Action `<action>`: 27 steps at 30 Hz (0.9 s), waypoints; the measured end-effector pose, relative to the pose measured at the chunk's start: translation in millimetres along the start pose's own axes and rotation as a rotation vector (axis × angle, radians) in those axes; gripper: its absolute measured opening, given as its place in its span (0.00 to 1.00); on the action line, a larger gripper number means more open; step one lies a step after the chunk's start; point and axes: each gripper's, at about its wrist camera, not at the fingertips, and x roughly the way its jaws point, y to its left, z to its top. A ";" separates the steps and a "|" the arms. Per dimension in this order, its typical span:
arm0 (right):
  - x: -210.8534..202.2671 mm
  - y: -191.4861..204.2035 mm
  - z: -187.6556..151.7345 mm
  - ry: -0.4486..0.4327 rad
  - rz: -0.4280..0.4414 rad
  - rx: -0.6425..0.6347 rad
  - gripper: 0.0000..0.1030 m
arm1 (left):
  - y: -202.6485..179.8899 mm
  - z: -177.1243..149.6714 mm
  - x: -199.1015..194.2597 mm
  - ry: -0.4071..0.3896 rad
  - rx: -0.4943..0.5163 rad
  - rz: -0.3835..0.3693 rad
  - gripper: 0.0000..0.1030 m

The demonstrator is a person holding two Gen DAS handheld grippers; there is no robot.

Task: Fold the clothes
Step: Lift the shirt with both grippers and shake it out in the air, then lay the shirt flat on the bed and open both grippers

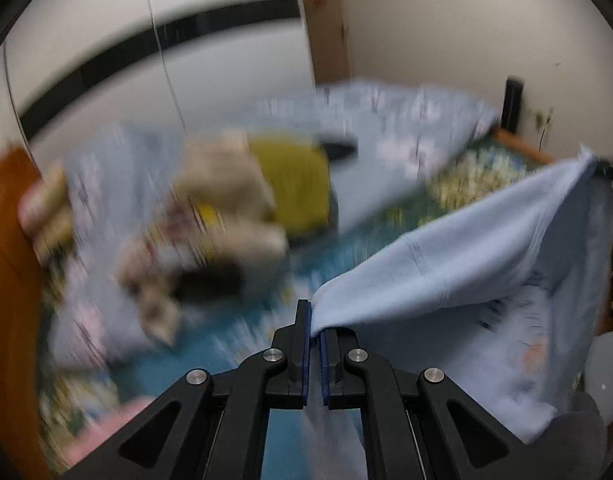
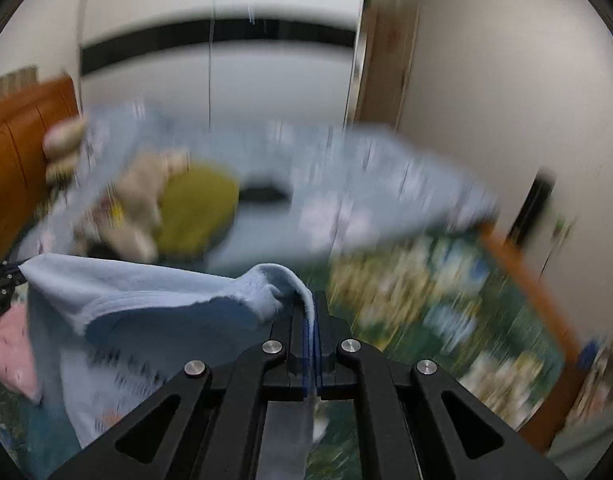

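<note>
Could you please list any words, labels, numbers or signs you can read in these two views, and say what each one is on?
None can be read.
Light blue garment: a dark print with an orange patch on the hanging front, too blurred to read in either view.
Patterned quilt: dark marks, smeared by motion, unreadable.
Floral bedsheet: pattern only, blurred.
Left hand-held gripper and right hand-held gripper: no markings visible.

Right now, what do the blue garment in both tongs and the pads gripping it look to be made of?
Light blue garment: soft matte knit, likely cotton jersey; it drapes in loose folds, shows a stitched seam, and its edge in the right wrist view looks slightly fuzzy. Pads: dark blue, ribbed, probably rubber or soft plastic, set in matte black, seemingly hard plastic, fingers. Motion blur leaves this uncertain.
</note>
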 end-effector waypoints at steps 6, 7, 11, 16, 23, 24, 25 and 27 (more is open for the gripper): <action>109.9 -2.3 -40.8 0.203 0.052 0.059 0.02 | 9.1 -6.6 86.1 0.146 -0.118 -0.044 0.04; 121.3 -5.3 -37.2 0.213 0.057 0.075 0.02 | 12.0 -2.9 96.5 0.155 -0.137 -0.046 0.04; 166.0 -9.8 -13.7 0.250 0.066 0.109 0.02 | 27.8 20.5 145.4 0.203 -0.163 -0.030 0.04; 235.4 -6.1 -1.8 0.326 0.078 0.124 0.02 | 36.6 34.1 200.3 0.267 -0.145 0.006 0.04; 312.5 -8.2 -11.7 0.445 0.084 0.145 0.02 | 37.4 25.2 258.6 0.369 -0.137 0.014 0.04; 320.3 -9.1 -14.5 0.458 0.088 0.155 0.02 | 37.3 23.1 264.0 0.380 -0.141 0.014 0.04; 325.3 -9.5 -16.8 0.468 0.089 0.161 0.02 | 37.5 20.9 268.7 0.386 -0.147 0.013 0.04; 331.7 -9.7 -20.6 0.480 0.091 0.166 0.02 | 38.2 15.9 275.6 0.397 -0.166 0.006 0.04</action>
